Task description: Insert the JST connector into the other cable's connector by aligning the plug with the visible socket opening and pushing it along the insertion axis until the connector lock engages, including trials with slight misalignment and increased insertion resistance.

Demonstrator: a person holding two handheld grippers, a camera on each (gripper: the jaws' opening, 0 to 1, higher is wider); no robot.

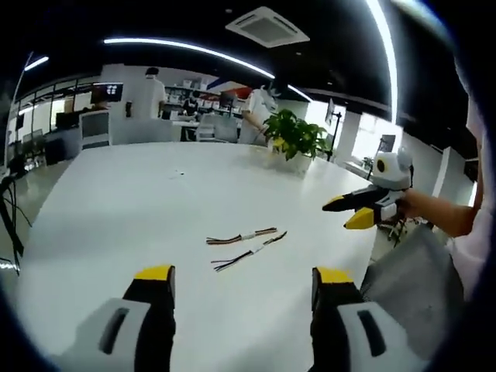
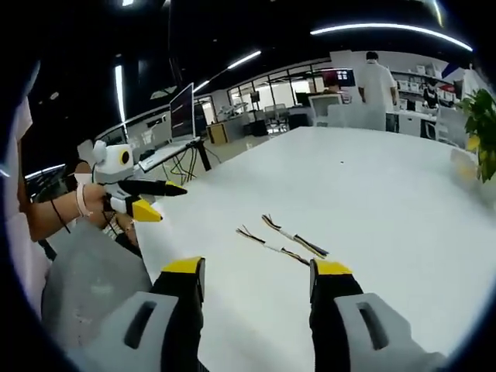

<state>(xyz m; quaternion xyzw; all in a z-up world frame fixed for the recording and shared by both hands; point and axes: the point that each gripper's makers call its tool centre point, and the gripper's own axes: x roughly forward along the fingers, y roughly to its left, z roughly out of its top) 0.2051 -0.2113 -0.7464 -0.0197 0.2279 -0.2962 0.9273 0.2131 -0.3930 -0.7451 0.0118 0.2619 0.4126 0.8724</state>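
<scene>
Both my claws hang wide and empty above the white table [image 1: 116,201]. My left claw [image 1: 242,283] and right claw [image 2: 256,275] each look down on the two short cables, which lie side by side, just apart, in the middle of the table: the farther cable [image 1: 240,235] and the nearer cable [image 1: 249,253]. I judge them featherlight, limp and prone to skid, their plastic connectors small and fragile. I'd pinch each on the wires just behind its connector, though which end carries it is too small to tell.
</scene>
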